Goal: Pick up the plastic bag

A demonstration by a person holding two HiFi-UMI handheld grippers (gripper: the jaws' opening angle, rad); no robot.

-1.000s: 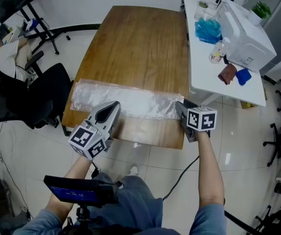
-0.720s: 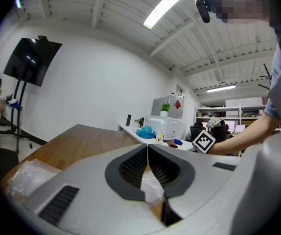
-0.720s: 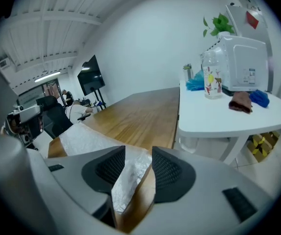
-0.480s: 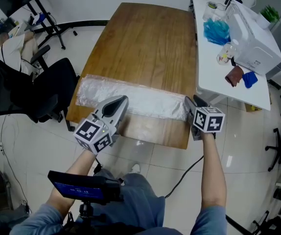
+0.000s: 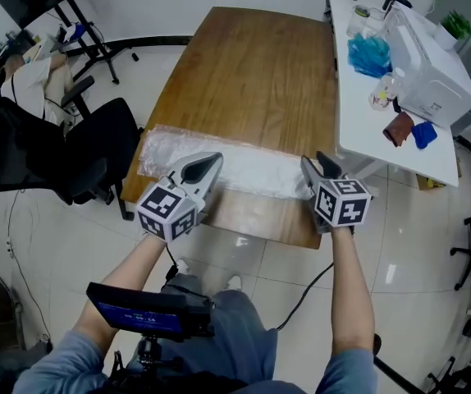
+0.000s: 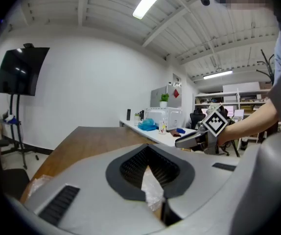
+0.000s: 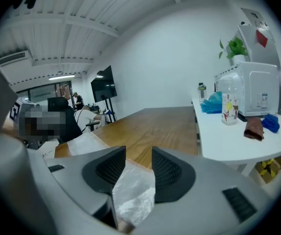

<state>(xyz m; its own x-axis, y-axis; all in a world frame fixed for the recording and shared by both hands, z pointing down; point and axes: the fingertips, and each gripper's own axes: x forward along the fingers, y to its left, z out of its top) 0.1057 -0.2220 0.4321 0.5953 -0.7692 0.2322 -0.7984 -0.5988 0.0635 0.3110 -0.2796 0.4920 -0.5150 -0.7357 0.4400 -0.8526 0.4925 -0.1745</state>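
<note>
A long clear plastic bag point(image 5: 248, 168) lies flat across the near end of the wooden table point(image 5: 260, 72). My left gripper point(image 5: 212, 161) reaches over the bag's near edge, left of its middle. In the left gripper view its jaws point(image 6: 148, 148) meet at the tips with crinkled plastic point(image 6: 151, 187) pinched between the pads. At the bag's right end, by the table's near right corner, is my right gripper point(image 5: 311, 164). In the right gripper view its jaws point(image 7: 138, 155) stand apart, and the bag's end point(image 7: 133, 192) lies loose in the gap.
A white side table point(image 5: 367, 134) stands right of the wooden one, carrying a white appliance point(image 5: 432, 64), a blue cloth point(image 5: 369, 56) and small bottles. A black office chair point(image 5: 80, 162) stands off the near left corner. A small screen on a stand point(image 5: 149, 314) sits in front of me.
My left gripper has moved forward over the bag's near edge. The right gripper stays at the bag's right end. The head view has drifted, so the table sits further right.
</note>
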